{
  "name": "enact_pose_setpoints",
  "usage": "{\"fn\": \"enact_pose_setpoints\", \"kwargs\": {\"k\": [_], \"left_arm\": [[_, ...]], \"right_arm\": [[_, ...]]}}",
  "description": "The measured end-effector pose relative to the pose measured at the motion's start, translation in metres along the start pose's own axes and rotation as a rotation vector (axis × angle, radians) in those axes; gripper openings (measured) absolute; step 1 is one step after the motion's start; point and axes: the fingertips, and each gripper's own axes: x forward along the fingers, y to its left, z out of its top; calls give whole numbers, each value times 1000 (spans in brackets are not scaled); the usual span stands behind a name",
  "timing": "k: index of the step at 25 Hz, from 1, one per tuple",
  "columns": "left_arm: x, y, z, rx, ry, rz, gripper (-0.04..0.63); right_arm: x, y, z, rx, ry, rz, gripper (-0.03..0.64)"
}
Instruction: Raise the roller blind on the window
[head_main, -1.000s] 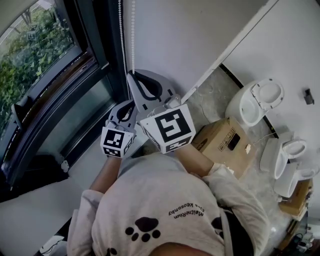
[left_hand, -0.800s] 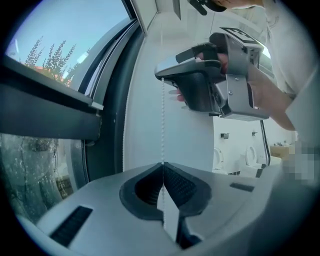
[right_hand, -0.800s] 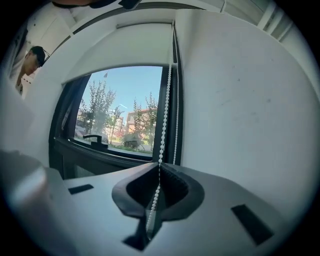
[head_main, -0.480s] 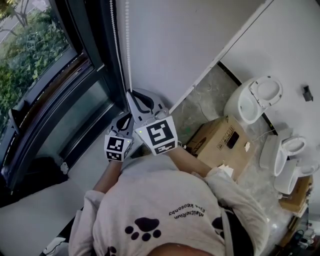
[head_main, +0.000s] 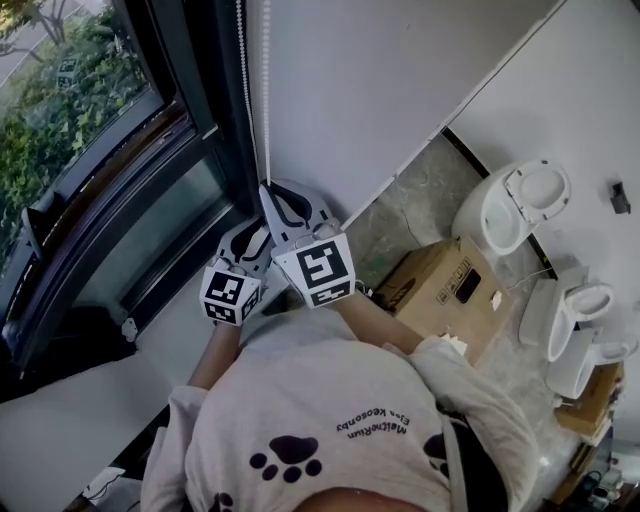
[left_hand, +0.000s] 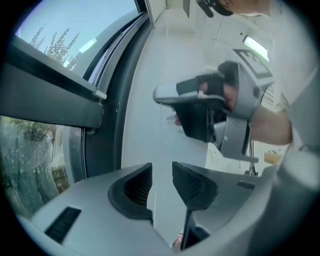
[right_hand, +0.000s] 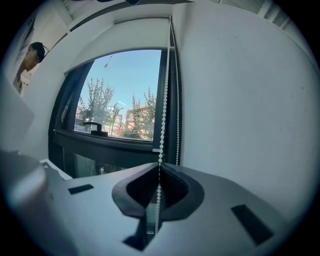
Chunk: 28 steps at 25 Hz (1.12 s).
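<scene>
Most of the window (right_hand: 125, 95): showing bare glass; roller blind (right_hand: 140, 34) sitting near the top, little pulling seemingly remaining.
Right gripper (right_hand: 159, 184): jaws clamping the bead chain (right_hand: 163, 100).
Left gripper (left_hand: 162, 181): jaws opening, chain running untouched between them.

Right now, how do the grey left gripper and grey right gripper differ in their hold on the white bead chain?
The grey left gripper is opening, jaws apart, the white bead chain loose between them; the grey right gripper is shut on it. The right gripper sits farther up the chain than the left gripper. Both straddle the chain.
</scene>
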Motion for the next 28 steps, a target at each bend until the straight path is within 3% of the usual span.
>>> {"fn": "enact_pose_setpoints", "kwargs": {"k": [3, 9, 17, 23, 24, 28], "left_arm": [[-13, 7, 36, -21, -52, 22, 127], [-32, 20, 112, 42, -129, 73, 102], [-36, -9, 228, 134, -275, -20, 101], [-20, -16, 262, 195, -265, -37, 55], [-17, -17, 264, 194, -263, -46, 17], [-15, -17, 262, 162, -271, -74, 9]], "right_arm": [[0, -1, 0, -2, -1, -4, 11], [-3, -2, -1, -7, -10, -15, 11], [-3, -3, 0, -9, -15, -17, 11], [-4, 1, 1, -16, -17, -12, 11], [-4, 1, 1, -17, -19, -12, 11], [-4, -2, -2, -15, -15, -23, 11]]}}
